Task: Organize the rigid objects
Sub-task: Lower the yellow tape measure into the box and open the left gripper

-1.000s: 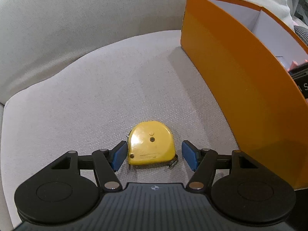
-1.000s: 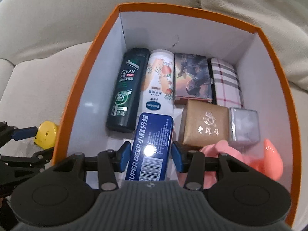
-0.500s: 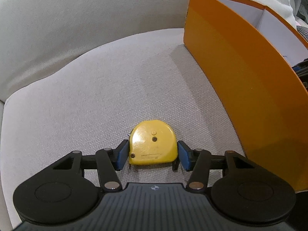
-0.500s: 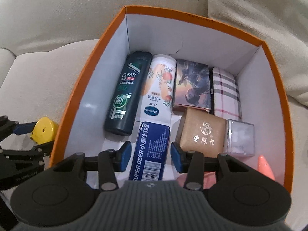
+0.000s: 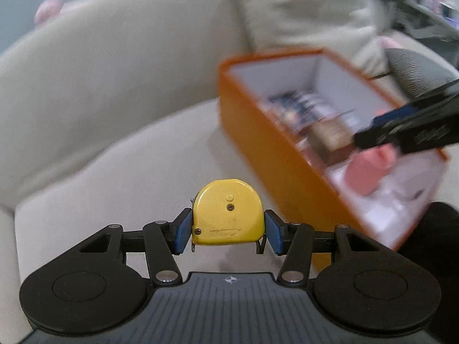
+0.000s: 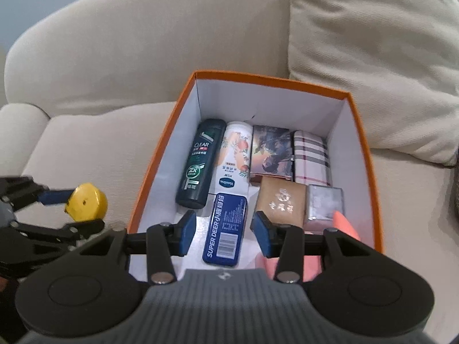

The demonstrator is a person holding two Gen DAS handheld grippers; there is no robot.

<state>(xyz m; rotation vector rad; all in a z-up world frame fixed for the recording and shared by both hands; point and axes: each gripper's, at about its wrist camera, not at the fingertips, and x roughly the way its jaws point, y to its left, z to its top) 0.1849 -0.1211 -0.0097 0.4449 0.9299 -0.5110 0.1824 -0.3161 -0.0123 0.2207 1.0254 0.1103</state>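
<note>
My left gripper (image 5: 228, 229) is shut on a yellow tape measure (image 5: 228, 211) and holds it above the sofa seat, left of the orange box (image 5: 275, 154). The tape measure also shows in the right wrist view (image 6: 86, 202), left of the box (image 6: 149, 172). My right gripper (image 6: 225, 230) is open and empty, raised over the near end of the box, above a blue tin (image 6: 225, 229). The box holds a dark shampoo bottle (image 6: 200, 163), a white lotion tube (image 6: 233, 157), a picture box (image 6: 271, 154), a plaid case (image 6: 311, 157), a brown box (image 6: 279, 205), a silver box (image 6: 324, 203) and a pink object (image 6: 344, 225).
The box sits on a beige sofa seat (image 6: 94, 143). The sofa back (image 6: 143, 43) rises behind it. A beige cushion (image 6: 373, 57) leans at the back right. The left wrist view is blurred by motion.
My left gripper has closed on the tape measure and lifted it off the seat. My right gripper has risen and pulled back from the blue tin, staying open.
</note>
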